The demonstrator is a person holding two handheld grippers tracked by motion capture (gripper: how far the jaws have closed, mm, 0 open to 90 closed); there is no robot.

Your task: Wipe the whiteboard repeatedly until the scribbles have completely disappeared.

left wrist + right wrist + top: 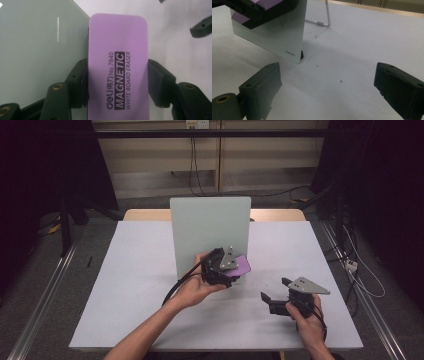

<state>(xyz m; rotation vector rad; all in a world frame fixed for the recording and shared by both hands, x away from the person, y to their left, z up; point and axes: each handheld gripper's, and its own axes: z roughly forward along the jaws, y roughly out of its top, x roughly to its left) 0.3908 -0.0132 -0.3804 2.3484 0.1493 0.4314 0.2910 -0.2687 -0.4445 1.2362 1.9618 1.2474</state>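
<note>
A purple magnetic whiteboard eraser (117, 62) sits between the jaws of my left gripper (117, 80), pressed from both sides. In the high view the left gripper (231, 270) holds the eraser (242, 265) against the lower right part of a small upright whiteboard (210, 227). The board's pale green face (37, 50) lies just left of the eraser. My right gripper (274, 296) rests low over the table to the right of the board, open with nothing between its jaws. In the right gripper view it (329, 85) faces the board's lower corner (287, 47), with the eraser (262, 3) at top left.
The whiteboard stands on a white table (130, 285), propped by a wire stand (327, 17) behind it. Small dark specks dot the table near the board's foot. Dark curtains and cables surround the table; metal rails run along the floor on both sides.
</note>
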